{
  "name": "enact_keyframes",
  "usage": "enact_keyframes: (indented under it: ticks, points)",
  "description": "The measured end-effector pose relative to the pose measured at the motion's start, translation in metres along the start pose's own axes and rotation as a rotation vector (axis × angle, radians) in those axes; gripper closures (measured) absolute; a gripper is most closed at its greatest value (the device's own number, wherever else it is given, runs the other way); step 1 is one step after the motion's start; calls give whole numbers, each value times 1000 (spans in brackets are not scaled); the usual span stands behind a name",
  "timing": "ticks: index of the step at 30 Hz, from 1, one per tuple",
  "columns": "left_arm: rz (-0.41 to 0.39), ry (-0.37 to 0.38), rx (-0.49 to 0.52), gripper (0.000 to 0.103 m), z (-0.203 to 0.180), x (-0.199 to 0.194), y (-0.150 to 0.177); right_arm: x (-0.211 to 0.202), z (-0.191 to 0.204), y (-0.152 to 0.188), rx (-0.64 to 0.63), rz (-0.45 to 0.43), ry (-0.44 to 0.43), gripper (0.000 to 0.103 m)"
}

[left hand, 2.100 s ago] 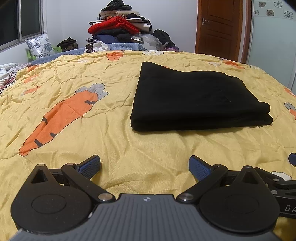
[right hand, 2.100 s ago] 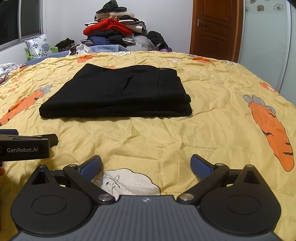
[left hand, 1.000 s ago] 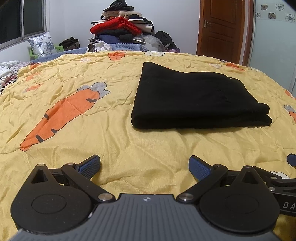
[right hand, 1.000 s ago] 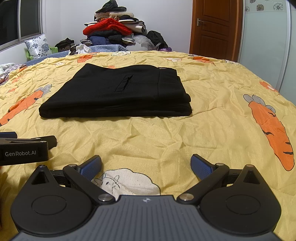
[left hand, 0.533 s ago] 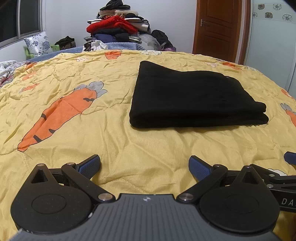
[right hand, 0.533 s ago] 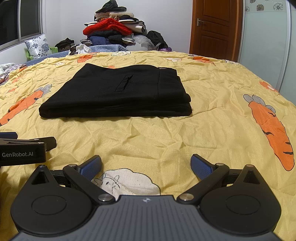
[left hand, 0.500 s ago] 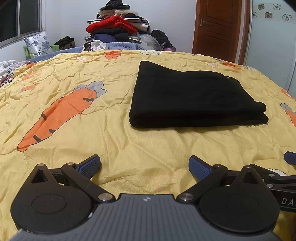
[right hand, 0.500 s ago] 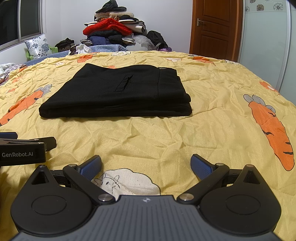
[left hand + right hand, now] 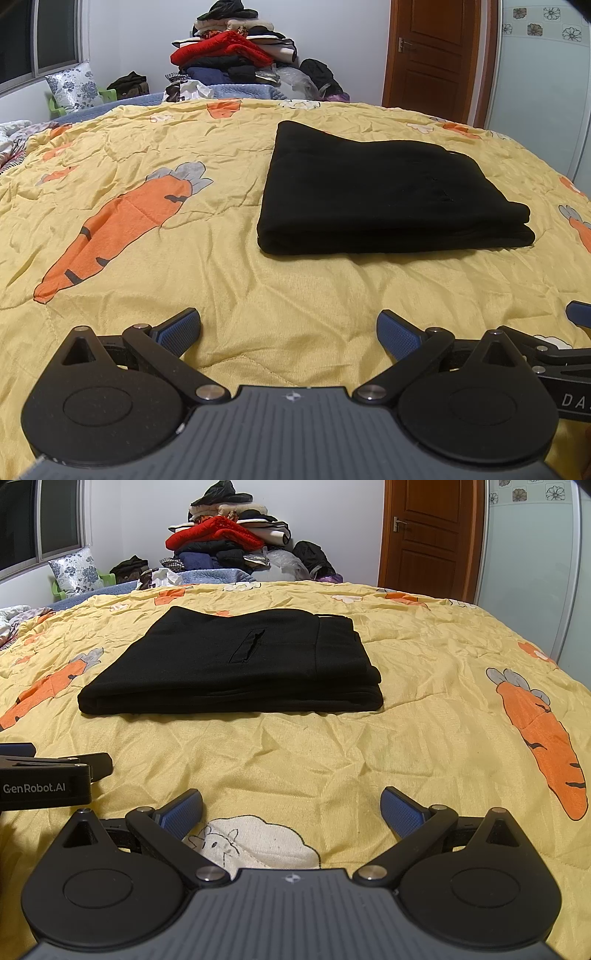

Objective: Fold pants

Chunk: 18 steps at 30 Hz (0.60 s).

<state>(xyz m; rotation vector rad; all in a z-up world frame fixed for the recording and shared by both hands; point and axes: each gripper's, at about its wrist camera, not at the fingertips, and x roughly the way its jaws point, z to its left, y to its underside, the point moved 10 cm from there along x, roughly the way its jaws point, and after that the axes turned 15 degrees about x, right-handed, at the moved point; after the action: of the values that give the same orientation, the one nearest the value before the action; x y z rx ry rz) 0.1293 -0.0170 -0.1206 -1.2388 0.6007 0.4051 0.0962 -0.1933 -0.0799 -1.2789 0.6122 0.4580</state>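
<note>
Black pants (image 9: 384, 195) (image 9: 236, 668) lie folded into a flat rectangular stack on the yellow carrot-print bedspread (image 9: 177, 266) (image 9: 424, 731), pocket slit facing up. My left gripper (image 9: 288, 330) hovers low over the bedspread, well short of the stack's near left edge, open and holding nothing. My right gripper (image 9: 291, 808) is beside it, also open and holding nothing, a good distance in front of the stack's near edge. Each gripper's body shows at the edge of the other's view.
A tall heap of clothes (image 9: 236, 48) (image 9: 225, 535) rises behind the bed's far edge. A floral pillow (image 9: 72, 88) leans under the window at the left. A brown wooden door (image 9: 432, 59) and a frosted glass panel (image 9: 532, 572) stand at the right.
Both grippers have only drifted slightly; the left view wobbled a little. The folded pants have not moved and both grippers have stayed open.
</note>
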Motion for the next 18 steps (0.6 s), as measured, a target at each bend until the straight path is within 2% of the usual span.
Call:
enact_keyframes:
  ticks: [18]
  points:
    - [-7, 14, -6, 0, -1, 0, 0, 0, 0, 0, 0, 0, 0, 0]
